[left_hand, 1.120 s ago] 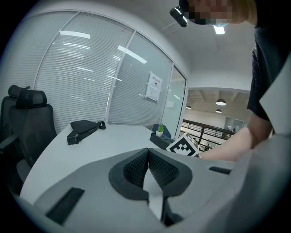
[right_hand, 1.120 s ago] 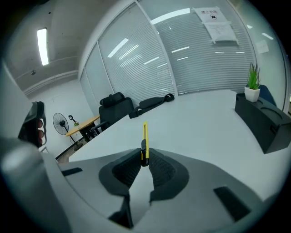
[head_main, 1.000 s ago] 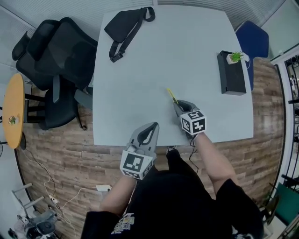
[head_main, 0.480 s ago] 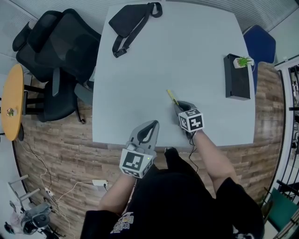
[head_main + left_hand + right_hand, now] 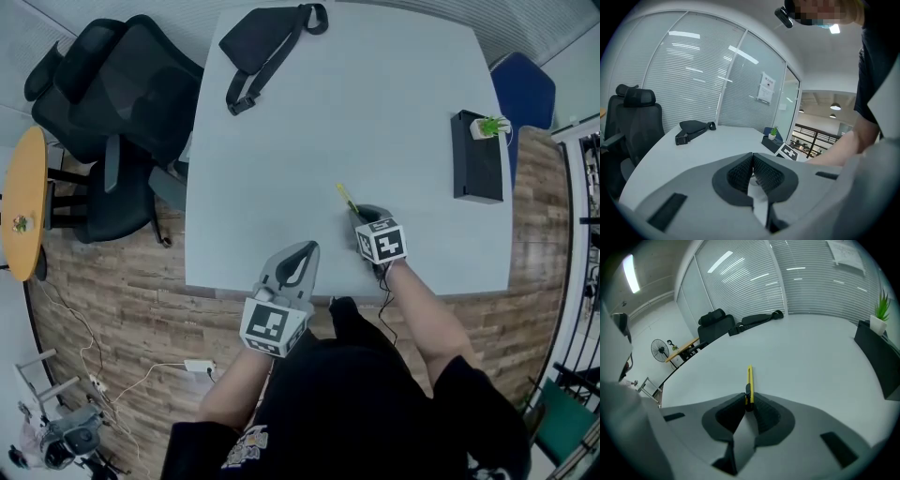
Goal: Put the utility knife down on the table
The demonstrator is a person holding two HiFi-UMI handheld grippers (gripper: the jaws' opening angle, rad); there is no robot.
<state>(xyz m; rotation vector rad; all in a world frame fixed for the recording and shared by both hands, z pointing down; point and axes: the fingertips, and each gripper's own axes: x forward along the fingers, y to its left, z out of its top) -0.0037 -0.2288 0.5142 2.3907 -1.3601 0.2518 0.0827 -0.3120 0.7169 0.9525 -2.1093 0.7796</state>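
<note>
A slim yellow utility knife [image 5: 749, 383] with a black slider sticks out forward from between the pads of my right gripper [image 5: 749, 405], which is shut on its rear end. In the head view the knife [image 5: 346, 198] shows as a thin yellow strip over the white table [image 5: 309, 141], just beyond the right gripper [image 5: 364, 221], low and close to the tabletop near the front edge. My left gripper [image 5: 296, 262] hovers at the table's front edge, left of the right one; its pads [image 5: 761, 174] meet with nothing between them.
A black sling bag [image 5: 262, 42] lies at the table's far left. A black box [image 5: 476, 159] with a small potted plant [image 5: 489, 126] stands at the right edge. Black office chairs [image 5: 122, 122] crowd the left side. A blue chair [image 5: 520, 89] is far right.
The right gripper has sunk a little toward the tabletop with the knife still in it, tipping further downward. The left gripper has kept still.
</note>
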